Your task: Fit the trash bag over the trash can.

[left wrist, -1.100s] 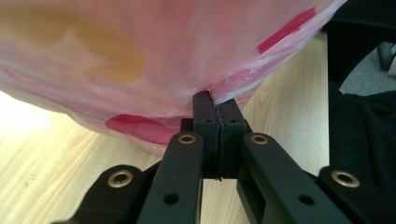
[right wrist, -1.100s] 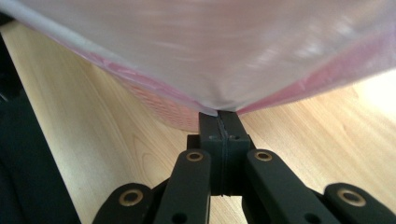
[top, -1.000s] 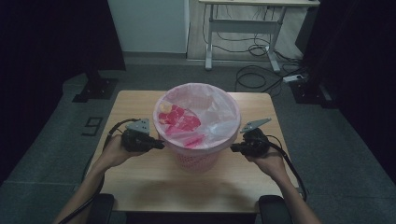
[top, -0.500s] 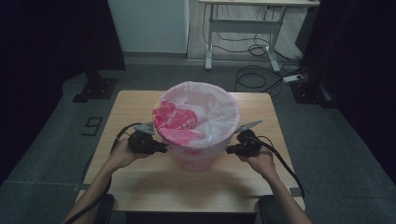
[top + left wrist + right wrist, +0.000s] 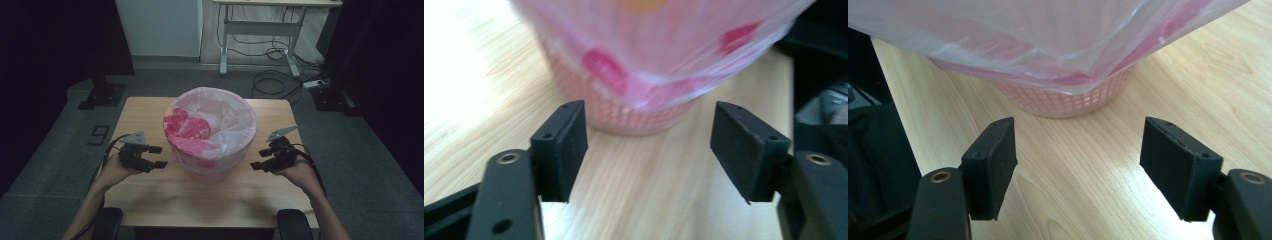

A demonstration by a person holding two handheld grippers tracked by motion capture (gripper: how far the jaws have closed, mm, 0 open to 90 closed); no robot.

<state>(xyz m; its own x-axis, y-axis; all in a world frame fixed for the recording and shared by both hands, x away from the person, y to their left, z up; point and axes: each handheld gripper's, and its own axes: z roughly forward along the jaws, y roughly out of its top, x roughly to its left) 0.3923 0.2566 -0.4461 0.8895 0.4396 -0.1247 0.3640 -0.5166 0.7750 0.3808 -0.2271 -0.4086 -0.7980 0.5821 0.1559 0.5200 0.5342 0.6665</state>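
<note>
High view: pink basket [image 5: 210, 172] lined with a bag [image 5: 212, 127] stands mid-table [image 5: 150, 197], left gripper [image 5: 159, 156] and right gripper [image 5: 256, 161] flanking it, each apart from it. Gripper views add the basket's mesh wall [image 5: 1068, 102] below the bag's hem [image 5: 664, 90]. Both grippers' jaws spread wide, holding nothing; basket ahead of each.

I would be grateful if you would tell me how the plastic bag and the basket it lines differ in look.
The plastic bag is a smooth, see-through pink film with darker pink patches; the basket is stiff pink mesh with small square holes. The bag drapes crumpled over the rim and hides the upper wall, while the basket shows as a bare band at the bottom, standing on the table. Both are pink. Both sit between the open left gripper and right gripper.
</note>
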